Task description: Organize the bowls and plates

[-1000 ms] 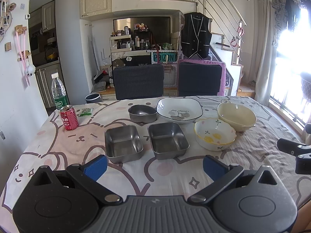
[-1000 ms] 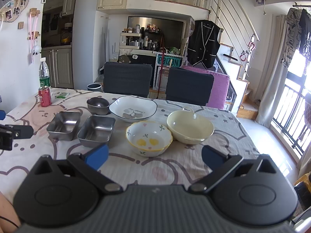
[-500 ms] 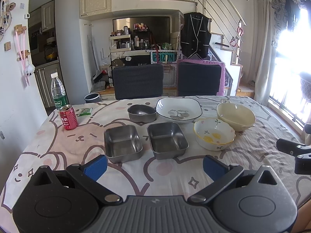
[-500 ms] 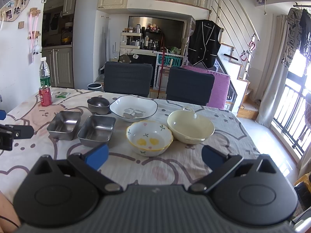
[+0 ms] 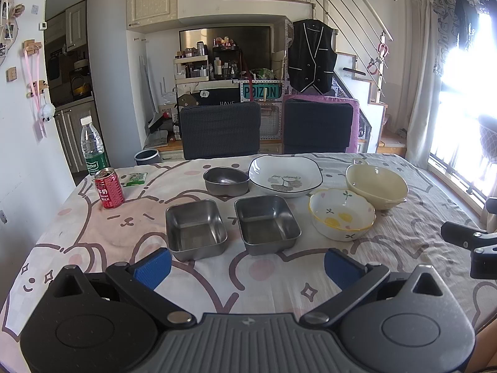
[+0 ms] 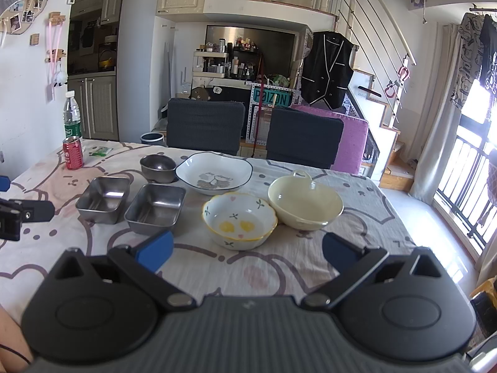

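While both claws hover spread wide and empty over the near edge of the desk [image 5: 102, 230], the left claw [image 5: 247, 267] and the right claw [image 6: 247, 250] touch nothing. On the desk I count two square steel trays [image 5: 195, 228] [image 5: 267, 223] side by side, one round steel bowl [image 5: 226, 181], one white plate [image 5: 285, 175], one flowered bowl [image 5: 341, 214] touching one cream bowl [image 5: 376, 183]. At the far left stand one red can [image 5: 108, 188] and one water bottle [image 5: 92, 146].

Two steel trays [image 5: 195, 228] [image 5: 267, 223] sit side by side on the table [image 5: 124, 227]. Behind them: round bowl [image 5: 226, 181], plate [image 5: 285, 175]. Right: flowered bowl [image 5: 341, 214], handled bowl [image 5: 376, 186].
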